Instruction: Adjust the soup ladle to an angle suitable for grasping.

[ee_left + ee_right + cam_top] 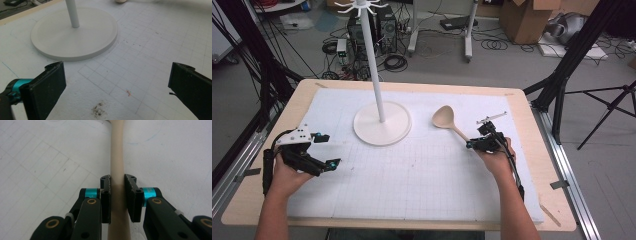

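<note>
High view shows a wooden table (pixel 252 200) covered by a white grid mat (pixel 422 170). On the mat stands a white stand (pixel 382 122) with a round base and a tall pole. All places I give from this stand. To its right, near the base but not touching, lies a beige spoon (pixel 445 119), its bowl toward the stand. The right gripper (pixel 473 143) is at the far end of the handle, and its jaws are closed tight on the handle from both sides. The left gripper (pixel 326 150) is to the left of the stand, near the base, with jaws wide apart and nothing between them.
</note>
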Motion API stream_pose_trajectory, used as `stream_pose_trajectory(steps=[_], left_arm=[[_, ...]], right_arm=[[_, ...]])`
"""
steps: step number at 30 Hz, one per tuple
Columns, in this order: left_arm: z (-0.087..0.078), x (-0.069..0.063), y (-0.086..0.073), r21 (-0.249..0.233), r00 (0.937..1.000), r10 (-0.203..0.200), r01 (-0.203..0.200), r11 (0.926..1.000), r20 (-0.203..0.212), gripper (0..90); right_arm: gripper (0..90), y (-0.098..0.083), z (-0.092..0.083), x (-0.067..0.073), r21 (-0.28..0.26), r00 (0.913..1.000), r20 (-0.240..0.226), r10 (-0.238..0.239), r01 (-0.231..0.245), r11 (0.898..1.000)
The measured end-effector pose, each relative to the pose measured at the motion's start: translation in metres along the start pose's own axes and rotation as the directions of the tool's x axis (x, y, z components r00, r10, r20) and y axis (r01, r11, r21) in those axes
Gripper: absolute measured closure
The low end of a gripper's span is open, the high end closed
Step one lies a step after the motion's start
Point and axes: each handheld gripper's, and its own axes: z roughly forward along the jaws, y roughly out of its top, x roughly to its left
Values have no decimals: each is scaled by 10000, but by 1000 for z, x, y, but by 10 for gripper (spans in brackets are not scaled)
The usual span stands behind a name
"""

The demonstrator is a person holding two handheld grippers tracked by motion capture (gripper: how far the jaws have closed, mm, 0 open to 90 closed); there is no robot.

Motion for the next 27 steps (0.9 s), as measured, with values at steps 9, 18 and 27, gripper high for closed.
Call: stream_pose_trajectory(steps=[9, 18, 27], left_arm=[[-1, 1, -1, 23, 10000, -31, 31, 10000, -18, 18], [1, 0, -1, 78, 10000, -20, 20, 10000, 20, 17], [2, 0, 0, 87, 10000, -12, 12, 10000, 38, 17]], right_arm=[[774, 0, -5, 3, -171, 9983, -545, -195, 186, 9997], [772, 2, -17, 15, -699, 9922, -1033, -701, 630, 9956], [772, 3, -30, 38, -903, 9750, -1531, -1612, 1487, 9848]])
